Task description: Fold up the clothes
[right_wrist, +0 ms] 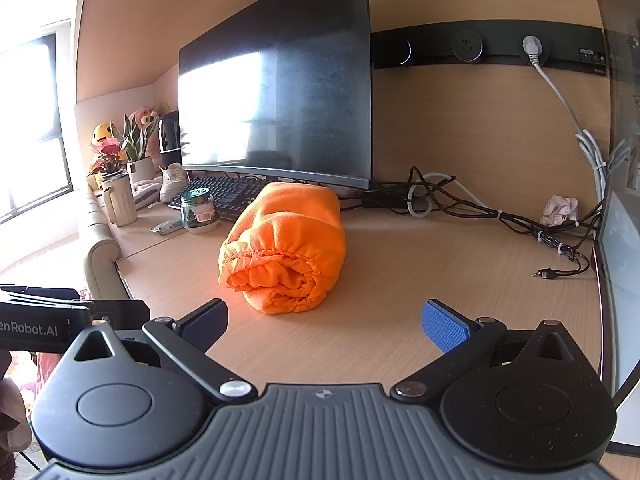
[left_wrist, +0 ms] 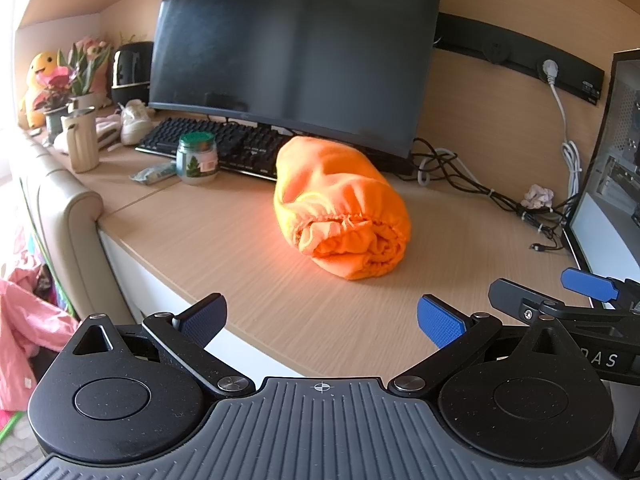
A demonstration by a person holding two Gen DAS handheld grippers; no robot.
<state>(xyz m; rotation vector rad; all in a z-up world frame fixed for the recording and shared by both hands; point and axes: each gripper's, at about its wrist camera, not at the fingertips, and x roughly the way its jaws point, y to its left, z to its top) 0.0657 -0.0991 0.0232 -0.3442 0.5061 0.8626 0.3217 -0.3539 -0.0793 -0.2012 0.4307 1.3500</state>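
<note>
Left gripper (left_wrist: 322, 322): two blue-padded fingers (left_wrist: 440, 326) spread wide apart, nothing between them, held over the near edge of the desk (left_wrist: 224, 240). Black linkages and a ribbed grey body fill the bottom of the left wrist view.

Right gripper (right_wrist: 324, 324): blue-padded fingers (right_wrist: 444, 330) likewise wide apart and empty, held just above the desk surface. It shows again at the right edge of the left wrist view, beside the left gripper.

Orange garment (left_wrist: 340, 208): rolled into a thick bundle, lying on the light wood desk ahead of both grippers, apart from them. Its gathered elastic hem faces the cameras; the far end lies just in front of the monitor's lower edge.

Monitor (left_wrist: 296, 48): large, dark, curved, standing behind the bundle.

Keyboard (left_wrist: 212, 146): black, under the monitor, left of the bundle.

Glass jar (left_wrist: 197, 158): green lid, in front of the keyboard. A small wrapped packet (left_wrist: 154, 172) lies just left of it.

Cream ribbed jug (left_wrist: 82, 140): upright, farther left, near potted flowers (left_wrist: 70, 80) and a yellow plush toy (left_wrist: 38, 76).

Cables (left_wrist: 480, 188): black and white tangle, right of the monitor base; one white lead runs up to a wall socket strip (left_wrist: 520, 56).

Pink clothing (left_wrist: 24, 336): below the desk edge, at left.
</note>
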